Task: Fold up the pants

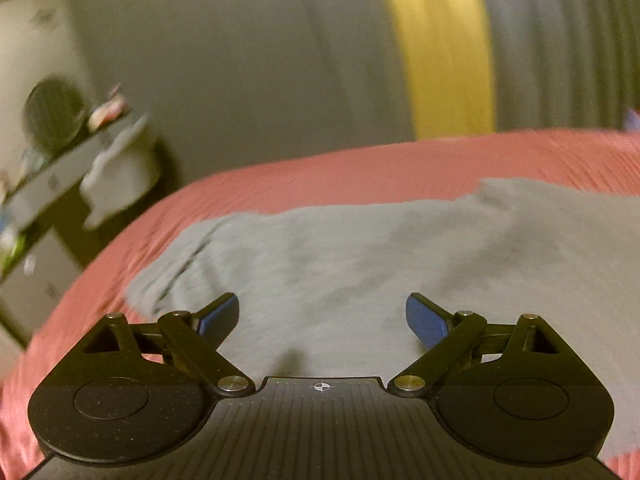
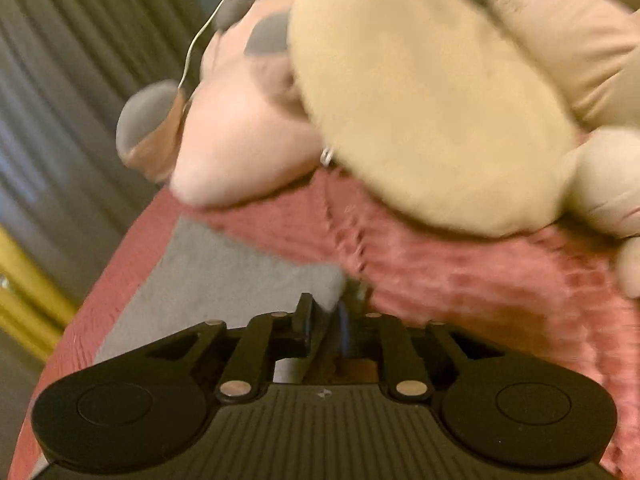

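Grey pants (image 1: 360,264) lie spread on the red-covered bed (image 1: 360,164). Left gripper (image 1: 322,320), jaws wide and empty, hovers over the cloth's 6 o'clock edge; right gripper (image 2: 326,320), jaws nearly closed, pinches a corner, apparently for folding.

Pink bedspread (image 1: 360,168) over the bed. Yellow curtain (image 1: 444,48) behind. Cluttered shelf (image 1: 60,176) off to the side. Plush toy (image 2: 420,100) and pink pillow (image 2: 240,132) resting on the bedspread.
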Available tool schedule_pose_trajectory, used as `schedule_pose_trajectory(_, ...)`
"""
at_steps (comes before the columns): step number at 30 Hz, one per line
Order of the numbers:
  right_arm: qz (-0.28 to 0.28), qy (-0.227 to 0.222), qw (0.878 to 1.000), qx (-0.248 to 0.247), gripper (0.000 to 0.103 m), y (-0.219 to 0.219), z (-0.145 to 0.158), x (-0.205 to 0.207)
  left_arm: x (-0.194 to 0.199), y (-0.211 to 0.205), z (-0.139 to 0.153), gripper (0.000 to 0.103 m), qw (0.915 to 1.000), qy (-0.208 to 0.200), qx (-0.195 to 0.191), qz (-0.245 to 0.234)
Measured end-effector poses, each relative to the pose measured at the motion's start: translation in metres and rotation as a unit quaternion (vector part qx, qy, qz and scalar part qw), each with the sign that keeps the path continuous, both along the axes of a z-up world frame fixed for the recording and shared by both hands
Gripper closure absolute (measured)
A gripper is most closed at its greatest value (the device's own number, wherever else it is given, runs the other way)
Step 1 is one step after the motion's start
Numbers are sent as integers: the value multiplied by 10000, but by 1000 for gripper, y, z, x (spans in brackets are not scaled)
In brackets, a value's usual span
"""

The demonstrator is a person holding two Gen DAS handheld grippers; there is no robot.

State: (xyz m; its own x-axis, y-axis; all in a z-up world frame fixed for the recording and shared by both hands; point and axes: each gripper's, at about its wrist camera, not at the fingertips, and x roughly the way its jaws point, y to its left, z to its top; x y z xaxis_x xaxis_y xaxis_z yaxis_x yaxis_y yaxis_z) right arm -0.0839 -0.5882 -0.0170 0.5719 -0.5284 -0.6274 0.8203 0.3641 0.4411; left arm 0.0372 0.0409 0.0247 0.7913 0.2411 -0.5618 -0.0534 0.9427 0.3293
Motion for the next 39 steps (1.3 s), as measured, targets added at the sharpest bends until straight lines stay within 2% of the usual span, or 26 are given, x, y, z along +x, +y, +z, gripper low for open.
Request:
schedule_pose_trajectory(3,34,5,9993,-378,86,20,19,11,3,-29,-11,8,9989,173,111,-428)
schedule_pose_trajectory(6,-64,-105,9972,-737,86,40,35,16,5,-46,-27,8,9950,574,79,-812)
schedule_pose_trajectory(8,177,-283,9963,-795,84,52,40,25,5,-50,-42,8,9927,775,293,-875)
schedule_pose_trajectory(9,490,-311,9956,-737,81,57,40,34,7,-51,-50,8,9912,902,394,-881)
schedule_pose_trajectory(12,1777,-444,9830,-153,76,75,17,67,11,-45,-55,5,9914,972,294,-825)
schedule_pose_trajectory(14,2369,-361,9702,354,73,86,-6,89,16,-39,-55,3,9918,1052,101,-717)
schedule_pose_trajectory(16,2760,-98,9539,1178,60,81,-31,109,21,-31,-56,1,9920,1101,-42,-609)
schedule_pose_trajectory(17,2745,-19,9509,1427,60,75,-39,112,21,-27,-56,1,9919,1121,-100,-591)
schedule_pose_trajectory(19,2440,-337,9549,1656,61,58,-43,103,25,-24,-57,0,9914,1178,-200,-539)
schedule_pose_trajectory(23,1496,-411,9791,1316,66,31,-42,68,17,-32,-54,0,9914,1183,-233,-514)
schedule_pose_trajectory(25,1025,-612,9832,1380,68,15,-45,46,17,-33,-54,0,9916,1163,-200,-531)
schedule_pose_trajectory(28,928,-584,9888,1011,72,9,-47,25,16,-33,-52,0,9918,1145,-160,-542)
schedule_pose_trajectory(30,930,-742,9867,1106,72,10,-50,15,15,-33,-52,0,9920,1128,-126,-549)
schedule_pose_trajectory(32,861,-635,9883,1084,71,17,-43,10,13,-35,-50,0,9926,1088,-59,-538)
schedule_pose_trajectory(33,797,-548,9906,964,66,23,-41,6,12,-36,-49,0,9929,1056,1,-540)
schedule_pose_trajectory(34,798,-553,9921,789,47,28,-32,3,10,-38,-48,1,9933,1006,61,-558)
schedule_pose_trajectory(36,1095,-720,9898,560,23,43,-18,0,8,-38,-44,1,9944,864,77,-607)
schedule_pose_trajectory(38,1745,-909,9791,515,21,56,-8,12,10,-35,-38,1,9947,776,-150,-650)
schedule_pose_trajectory(39,2051,-957,9722,596,15,61,-7,20,12,-32,-36,1,9948,757,-268,-627)
